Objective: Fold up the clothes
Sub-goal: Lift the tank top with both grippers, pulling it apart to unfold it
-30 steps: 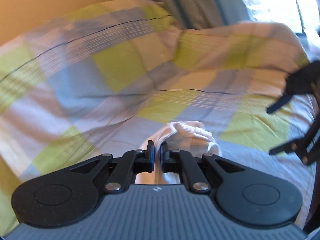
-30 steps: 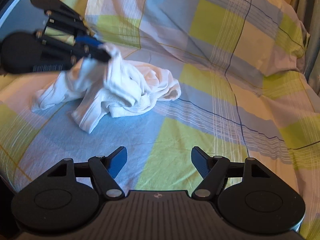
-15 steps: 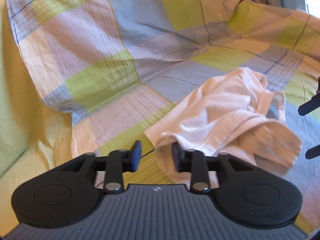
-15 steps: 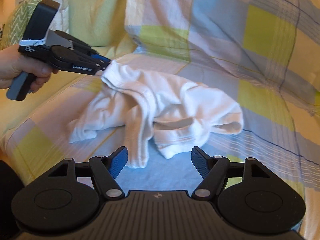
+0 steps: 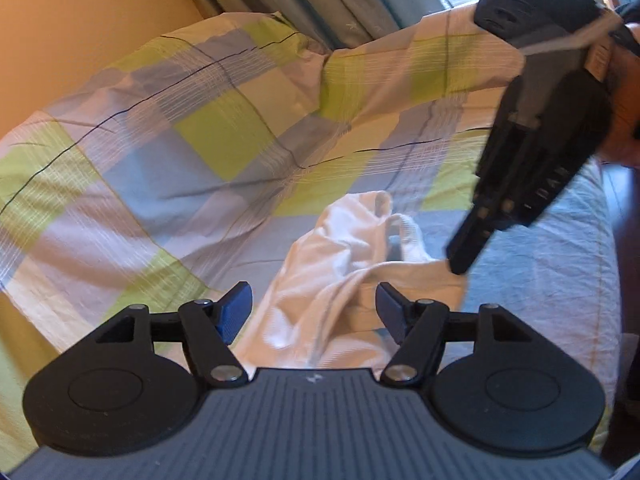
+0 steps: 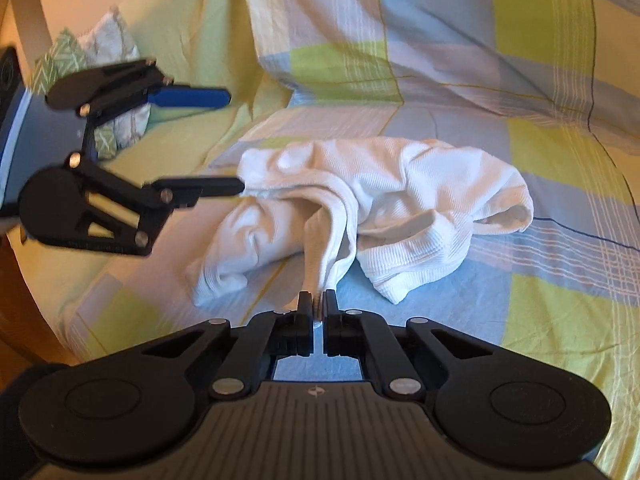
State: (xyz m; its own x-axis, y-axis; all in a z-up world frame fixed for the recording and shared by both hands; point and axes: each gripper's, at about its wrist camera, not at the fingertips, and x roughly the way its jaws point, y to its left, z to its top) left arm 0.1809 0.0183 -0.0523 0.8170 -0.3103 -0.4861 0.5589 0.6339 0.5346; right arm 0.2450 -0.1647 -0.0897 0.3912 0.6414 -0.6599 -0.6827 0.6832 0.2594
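The garment [image 6: 372, 200] is a crumpled white heap on the checked sheet [image 6: 540, 312], so its shape and edges are hard to read; its near end in the left wrist view is cut off behind the gripper body. The right gripper [image 6: 318, 304] is clenched on a hanging fold of the garment's front edge, jaws nearly touching with cloth between. The left gripper [image 5: 314, 306] is spread wide, holding nothing; its lower finger [image 6: 200, 188] seems to touch the garment's left end, though blur leaves that unsure. A patterned cushion [image 6: 100, 60] sits partly hidden behind it.
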